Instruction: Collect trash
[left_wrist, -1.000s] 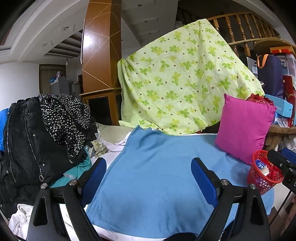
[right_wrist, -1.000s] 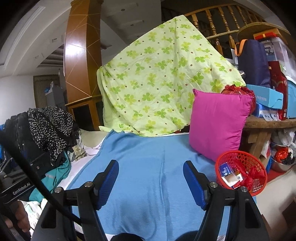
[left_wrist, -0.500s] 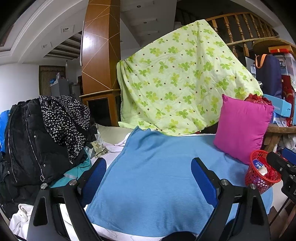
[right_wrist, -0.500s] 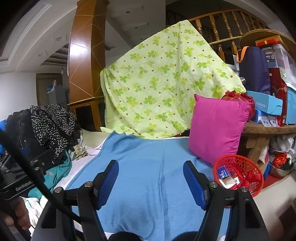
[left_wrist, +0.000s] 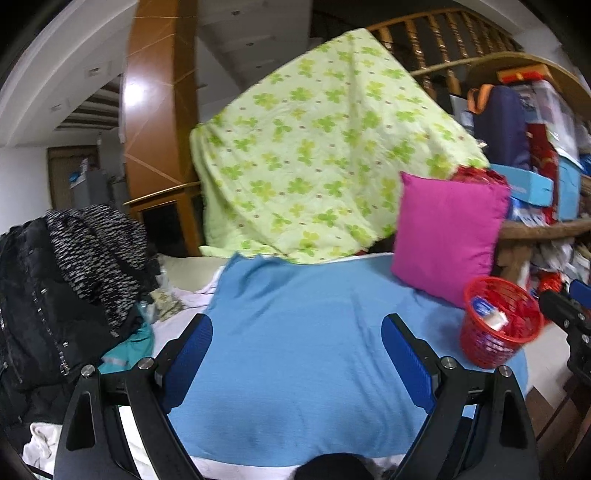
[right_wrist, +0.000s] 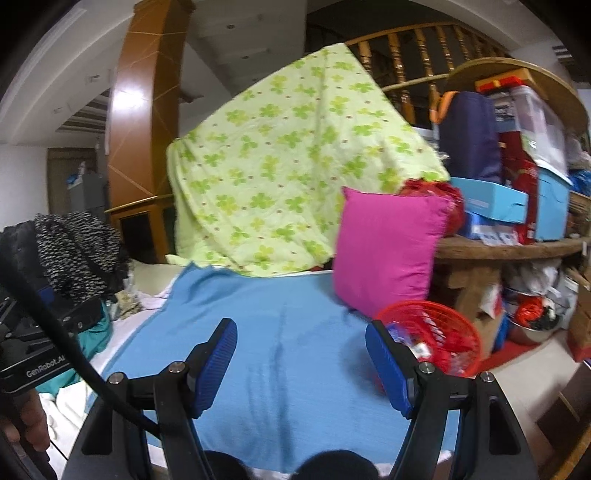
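Note:
A small red mesh basket (left_wrist: 500, 325) with wrappers and a little box in it stands at the right edge of a blue blanket (left_wrist: 306, 362), in front of a pink cushion (left_wrist: 447, 232). In the right wrist view the same basket (right_wrist: 439, 339) sits just past the right finger. My left gripper (left_wrist: 297, 352) hangs open over the blanket with nothing between its blue pads. My right gripper (right_wrist: 301, 360) is open too and holds nothing. The left device's body (right_wrist: 33, 354) shows at the left edge of the right wrist view, with a hand below it.
A heap of dark clothes (left_wrist: 62, 288) lies on the left. A green clover-print quilt (left_wrist: 317, 158) drapes over something at the back. A wooden shelf (right_wrist: 509, 247) stacked with boxes and bags stands on the right, with more clutter and a metal bowl (right_wrist: 532, 328) on the floor below.
Both views have swung to the right: the cushion and the red basket have slid leftwards in the frames and the basket looks nearer. Both grippers keep the same opening.

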